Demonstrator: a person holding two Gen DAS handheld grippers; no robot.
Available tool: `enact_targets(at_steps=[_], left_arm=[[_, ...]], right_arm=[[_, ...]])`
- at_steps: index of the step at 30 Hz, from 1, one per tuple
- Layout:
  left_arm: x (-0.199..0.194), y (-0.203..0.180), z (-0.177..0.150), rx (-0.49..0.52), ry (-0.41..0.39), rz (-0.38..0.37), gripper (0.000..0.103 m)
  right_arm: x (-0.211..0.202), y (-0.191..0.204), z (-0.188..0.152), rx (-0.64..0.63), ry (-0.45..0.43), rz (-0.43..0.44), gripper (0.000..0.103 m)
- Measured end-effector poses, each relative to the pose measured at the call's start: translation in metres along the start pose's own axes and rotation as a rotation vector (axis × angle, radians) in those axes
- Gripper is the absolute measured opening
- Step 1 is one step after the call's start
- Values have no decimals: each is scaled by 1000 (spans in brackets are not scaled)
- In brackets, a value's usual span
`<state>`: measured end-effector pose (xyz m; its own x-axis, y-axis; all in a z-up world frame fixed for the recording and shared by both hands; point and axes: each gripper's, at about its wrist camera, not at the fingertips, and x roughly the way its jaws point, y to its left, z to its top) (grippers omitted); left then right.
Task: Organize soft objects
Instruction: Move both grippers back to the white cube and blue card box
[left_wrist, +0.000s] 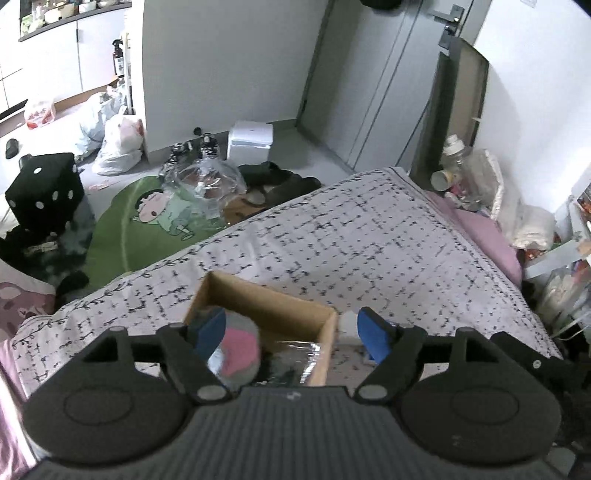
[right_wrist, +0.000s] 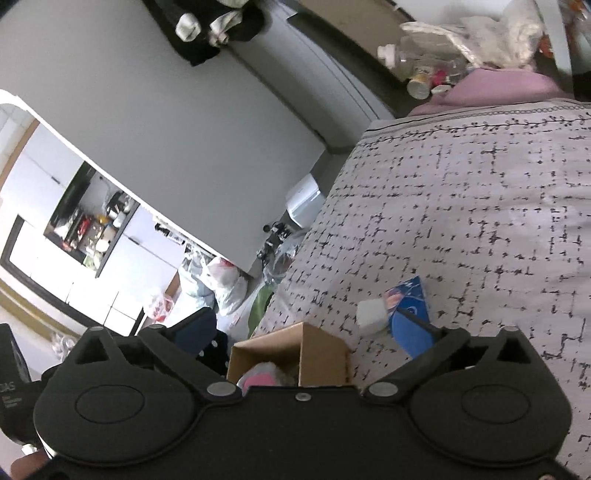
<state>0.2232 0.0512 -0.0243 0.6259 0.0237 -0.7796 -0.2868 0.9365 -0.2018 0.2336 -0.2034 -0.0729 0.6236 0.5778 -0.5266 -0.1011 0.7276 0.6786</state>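
Note:
An open cardboard box (left_wrist: 269, 306) sits on the patterned bedspread (left_wrist: 369, 240). Inside lies a grey and pink soft object (left_wrist: 236, 350) on a silvery lining. My left gripper (left_wrist: 291, 332) is open and hangs over the box, its left finger above the soft object, its right finger outside the box's right wall. In the right wrist view the box (right_wrist: 317, 354) shows with a pink soft object (right_wrist: 260, 376) inside. My right gripper (right_wrist: 306, 336) is open above it. A white block (right_wrist: 371, 314) and a blue packet (right_wrist: 408, 295) lie on the bedspread (right_wrist: 480, 203) by its right finger.
Left of the bed, the floor holds a green cartoon rug (left_wrist: 147, 221), a black dice-patterned cube (left_wrist: 44, 192), plastic bags (left_wrist: 118, 144) and a white appliance (left_wrist: 249, 142). Bottles, cups and bags crowd the far right bedside (left_wrist: 461, 173). A door (left_wrist: 388, 74) stands behind.

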Motion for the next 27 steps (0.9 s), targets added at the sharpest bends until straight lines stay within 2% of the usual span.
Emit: enact_targets(at_steps=[5,6,12,18,27], left_arm=[[-2,-22,5,63,-2,-15,78],[-2,-27,4,76,-3,-10,83],[9,-46,5,87,43,-43,97],[31,-65,4,139,98,-76,97],[69,-76,10,177,166,-77,97]], right_arm=[[-6,-20,8,66,-13,-4,103],[-8,-24,10,81,-15,-2,103],[-11,-48,15,163,-17,-16,103],[-1,-70,14,235,12,-64,103],[21,-80,10,238,42,-100,103]])
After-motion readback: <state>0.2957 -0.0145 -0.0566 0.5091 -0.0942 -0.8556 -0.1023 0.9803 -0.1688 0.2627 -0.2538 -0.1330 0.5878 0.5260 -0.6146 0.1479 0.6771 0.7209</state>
